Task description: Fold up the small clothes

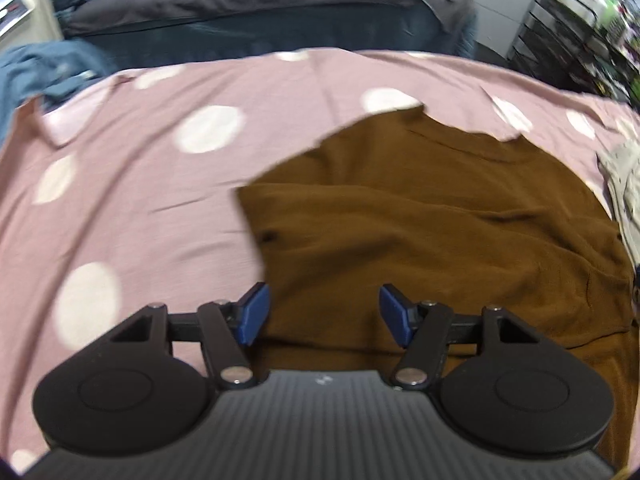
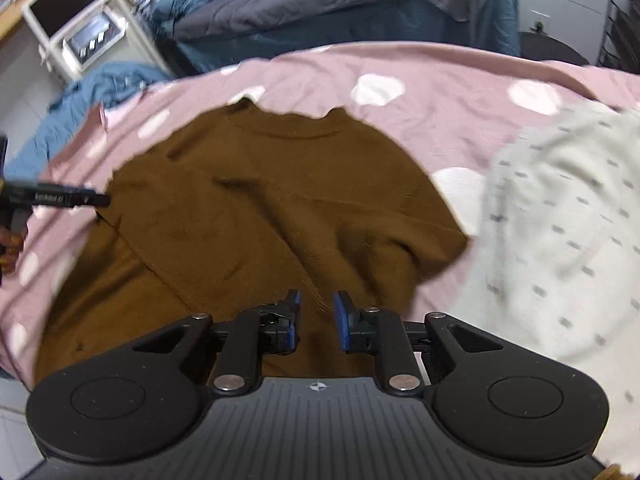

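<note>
Brown top lying spread on pink dotted sheet, neckline away from the cameras, body rumpled with diagonal creases and one side edge already turned in. Left gripper poised over the near part of the garment, jaws standing wide, nothing between the blue pads. Right gripper above the lower middle of the same garment, jaws parted by a narrow gap, no cloth pinched. White patterned garment heaped just beside the brown top on the right, its edge touching or overlapping the sleeve; exact relation unclear through blur. Risks noted: creases across the body likely to be locked into the next fold unless smoothed first; narrow opening of the right tongs liable to catch one layer only, or to pinch the sheet along with the cloth; neighbouring white garment liable to be dragged if the sleeve is lifted from that side; uneven pick-up points between the two tongs likely to skew the fold line.
</note>
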The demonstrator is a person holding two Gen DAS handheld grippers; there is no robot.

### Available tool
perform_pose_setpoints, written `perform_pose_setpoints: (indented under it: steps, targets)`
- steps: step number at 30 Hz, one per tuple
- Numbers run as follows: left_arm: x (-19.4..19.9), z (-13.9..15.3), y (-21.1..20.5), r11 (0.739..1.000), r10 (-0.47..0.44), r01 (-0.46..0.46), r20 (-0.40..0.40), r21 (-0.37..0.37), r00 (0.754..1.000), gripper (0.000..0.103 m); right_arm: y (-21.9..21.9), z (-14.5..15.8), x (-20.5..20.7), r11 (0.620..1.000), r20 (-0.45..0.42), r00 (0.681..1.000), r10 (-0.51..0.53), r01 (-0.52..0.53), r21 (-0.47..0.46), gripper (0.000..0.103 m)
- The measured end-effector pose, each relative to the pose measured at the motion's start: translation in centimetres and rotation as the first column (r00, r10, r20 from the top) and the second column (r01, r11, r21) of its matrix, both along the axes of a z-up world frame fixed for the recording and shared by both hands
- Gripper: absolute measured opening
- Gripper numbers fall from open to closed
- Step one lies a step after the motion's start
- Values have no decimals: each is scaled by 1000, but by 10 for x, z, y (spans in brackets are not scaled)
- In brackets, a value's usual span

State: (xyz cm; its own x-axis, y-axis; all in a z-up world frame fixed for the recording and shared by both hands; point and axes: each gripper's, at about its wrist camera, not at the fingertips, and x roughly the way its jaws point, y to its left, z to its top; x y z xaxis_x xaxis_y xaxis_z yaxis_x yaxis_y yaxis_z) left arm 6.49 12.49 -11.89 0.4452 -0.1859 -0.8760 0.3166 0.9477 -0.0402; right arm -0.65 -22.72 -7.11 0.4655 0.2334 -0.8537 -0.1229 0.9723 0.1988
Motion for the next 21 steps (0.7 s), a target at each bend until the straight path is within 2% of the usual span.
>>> perform_pose_setpoints:
  steps: [1, 2, 3, 5, 6, 9, 13, 15, 16, 17, 19, 21]
  targets:
    - [2, -7, -8, 1000, -10, 10, -1, 22, 1000, 60, 6, -6, 5, 1000, -11, 1000, 21, -21, -12, 31]
    - [4, -16, -13, 998, -12, 12, -3, 55, 1000, 60, 9, -11, 10, 999, -25, 999, 26, -27, -44, 26]
    - [5, -24, -16, 996, -5, 6, -12, 86, 1000, 61, 10, -14, 13, 995, -34, 999, 10, -13, -100, 26]
    - [6, -31, -14, 997, 6, -6, -6, 78, 1000, 64, -1, -26, 17, 981, -65, 996, -65, 52, -186, 26]
    - [6, -30, -14, 997, 8, -8, -8, 73, 1000, 64, -13, -30, 17, 977, -73, 990, -119, 104, -188, 27]
    - [6, -26, -8, 997, -5, 7, -17, 77, 1000, 65, -34, -24, 12, 973, -46, 981, -190, 182, -141, 32]
    - [4, -18, 0, 998, 6, -5, -7, 69, 1000, 78, -32, -6, 0, 977, 7, 984, -177, 176, -118, 48]
    - [0, -11, 4, 998, 7, -9, 22, 62, 1000, 82, -29, 2, -8, 983, 19, 987, -159, 160, -89, 50]
    - [-3, -8, 7, 998, 3, -5, 34, 60, 999, 86, -27, 6, -12, 986, 18, 988, -152, 153, -68, 54]
    - [-7, -5, 9, 998, -6, 3, 43, 60, 999, 88, -25, 9, -16, 988, 9, 989, -150, 150, -45, 62]
    - [-17, -1, 14, 998, -27, 24, 53, 65, 998, 91, -21, 10, -29, 989, -14, 989, -148, 148, 4, 69]
    - [-27, 1, 22, 997, -48, 45, 46, 67, 998, 92, -14, 11, -46, 991, -26, 991, -133, 133, 21, 70]
